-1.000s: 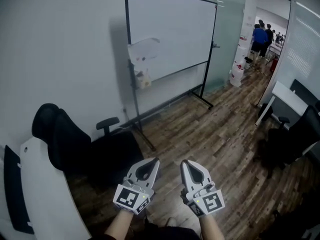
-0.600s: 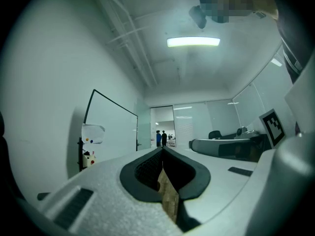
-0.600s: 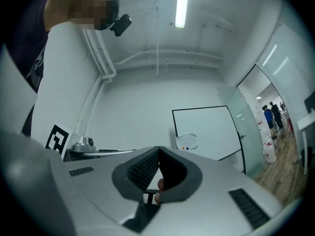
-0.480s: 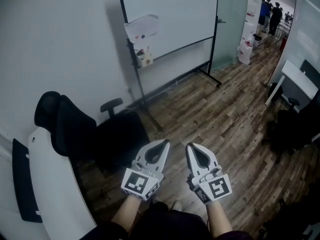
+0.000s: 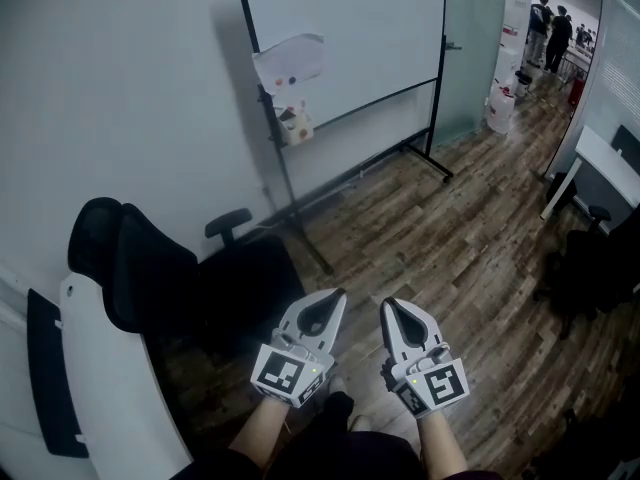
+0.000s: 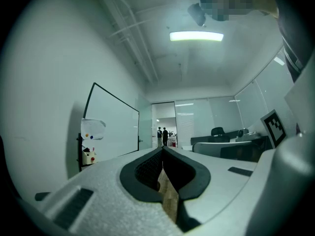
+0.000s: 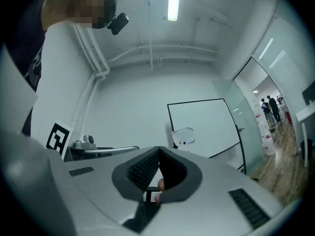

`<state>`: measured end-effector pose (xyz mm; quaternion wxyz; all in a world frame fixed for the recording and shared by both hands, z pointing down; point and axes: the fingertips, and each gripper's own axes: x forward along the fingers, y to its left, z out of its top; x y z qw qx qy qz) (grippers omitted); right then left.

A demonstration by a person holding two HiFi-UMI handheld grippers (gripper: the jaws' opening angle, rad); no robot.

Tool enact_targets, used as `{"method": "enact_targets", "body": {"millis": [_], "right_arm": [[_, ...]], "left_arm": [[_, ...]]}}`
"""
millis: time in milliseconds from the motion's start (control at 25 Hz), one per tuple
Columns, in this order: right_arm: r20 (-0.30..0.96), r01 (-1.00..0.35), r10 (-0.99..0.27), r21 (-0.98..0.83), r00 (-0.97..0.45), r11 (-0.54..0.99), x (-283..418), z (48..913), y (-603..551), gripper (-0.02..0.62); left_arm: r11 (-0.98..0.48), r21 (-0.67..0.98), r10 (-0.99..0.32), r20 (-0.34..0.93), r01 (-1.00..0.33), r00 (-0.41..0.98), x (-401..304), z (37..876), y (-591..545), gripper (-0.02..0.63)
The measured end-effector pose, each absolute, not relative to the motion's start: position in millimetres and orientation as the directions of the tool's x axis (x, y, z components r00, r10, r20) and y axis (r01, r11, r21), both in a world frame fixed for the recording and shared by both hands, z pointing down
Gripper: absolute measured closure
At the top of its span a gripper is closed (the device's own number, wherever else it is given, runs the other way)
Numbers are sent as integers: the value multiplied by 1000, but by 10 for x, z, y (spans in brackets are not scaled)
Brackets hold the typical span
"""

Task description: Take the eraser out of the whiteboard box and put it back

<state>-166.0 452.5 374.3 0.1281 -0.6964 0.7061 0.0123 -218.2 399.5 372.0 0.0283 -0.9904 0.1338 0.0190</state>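
Observation:
The whiteboard (image 5: 345,38) stands on its wheeled frame against the far wall. A sheet of paper (image 5: 290,63) is pinned to its left edge with magnets. Below the paper a small beige whiteboard box (image 5: 296,125) hangs on the stand; I cannot make out the eraser in it. My left gripper (image 5: 337,294) and right gripper (image 5: 389,305) are side by side low in the head view, far short of the board, both shut and empty. In the left gripper view the left gripper (image 6: 162,149) has the box (image 6: 89,156) at its left. The right gripper (image 7: 158,149) points toward the whiteboard (image 7: 204,127).
A black office chair (image 5: 150,278) and a white chair back (image 5: 110,388) stand at the left, between me and the board. Wooden floor (image 5: 440,228) runs ahead. A white desk (image 5: 600,168) and dark chairs (image 5: 600,268) are at the right. People (image 5: 550,23) stand in the far doorway.
The whiteboard and its box have come closer and slid up and right in the head view. Both grippers have dropped a little in the picture, still shut and side by side.

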Motion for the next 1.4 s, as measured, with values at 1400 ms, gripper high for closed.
{"method": "enact_targets", "body": {"millis": [1400], "right_arm": [[-169,-978,-984,-207,53,-18,-806,3859,2348,592]], "left_arm": [[-976,11,-217,-18,-217,976,-1317,3968,1807,601]]}}
